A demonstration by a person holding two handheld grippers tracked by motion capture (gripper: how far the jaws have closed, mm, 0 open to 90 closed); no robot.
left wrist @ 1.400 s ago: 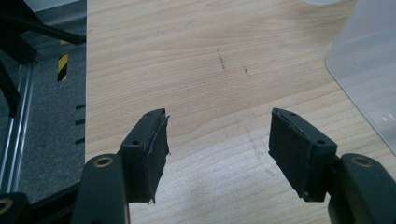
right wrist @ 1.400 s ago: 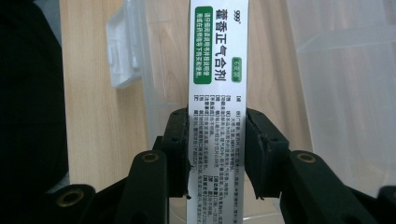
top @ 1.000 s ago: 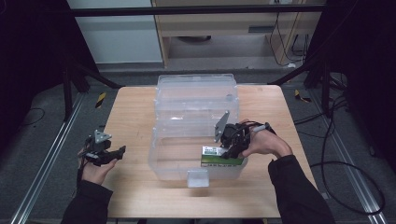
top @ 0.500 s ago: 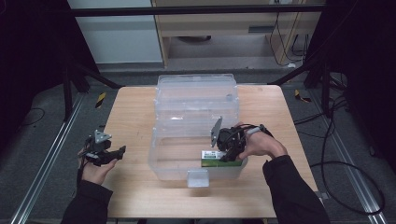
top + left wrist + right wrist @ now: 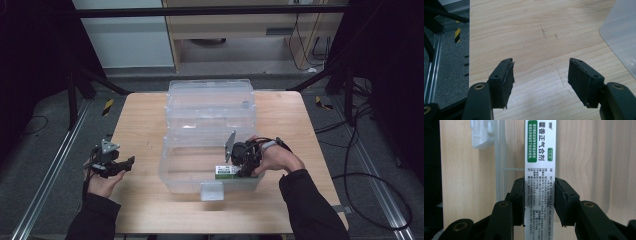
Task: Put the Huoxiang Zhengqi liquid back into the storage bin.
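- High view: your right gripper (image 5: pixel 239 167) reaches into the front compartment of the clear plastic bin (image 5: pixel 186 170), near its front right corner, and its jaws straddle a white-and-green medicine box (image 5: pixel 226 171) lying at the bottom there.
- High view: your right hand (image 5: pixel 276 159) wraps the gripper body, with the cable looping over the knuckles (the grey plate stands tilted up on the bin side).
- High view: your left gripper (image 5: pixel 131 161) hovers low over the wooden table (image 5: pixel 145 112), near its left edge and well apart from the bin; your left hand (image 5: pixel 104 181) grips it from below.
- High view: the bin's lid (image 5: pixel 210 95) lies folded back behind it, and a small latch (image 5: pixel 211 190) hangs at the front wall.
- Left gripper view: your left gripper (image 5: pixel 541 76) is spread wide with nothing between the pads, just bare wood grain; a corner of the clear bin (image 5: pixel 621 37) shows at the right.
- Right gripper view: your right gripper (image 5: pixel 539 200) is clamped on the medicine box (image 5: pixel 539 147), both pads (image 5: pixel 520 200) pressing its long sides, the left tight and the right meeting the edge (printed text runs lengthwise along the box).
- Right gripper view: the white latch (image 5: pixel 482 133) sits at the upper left, beyond the clear wall.
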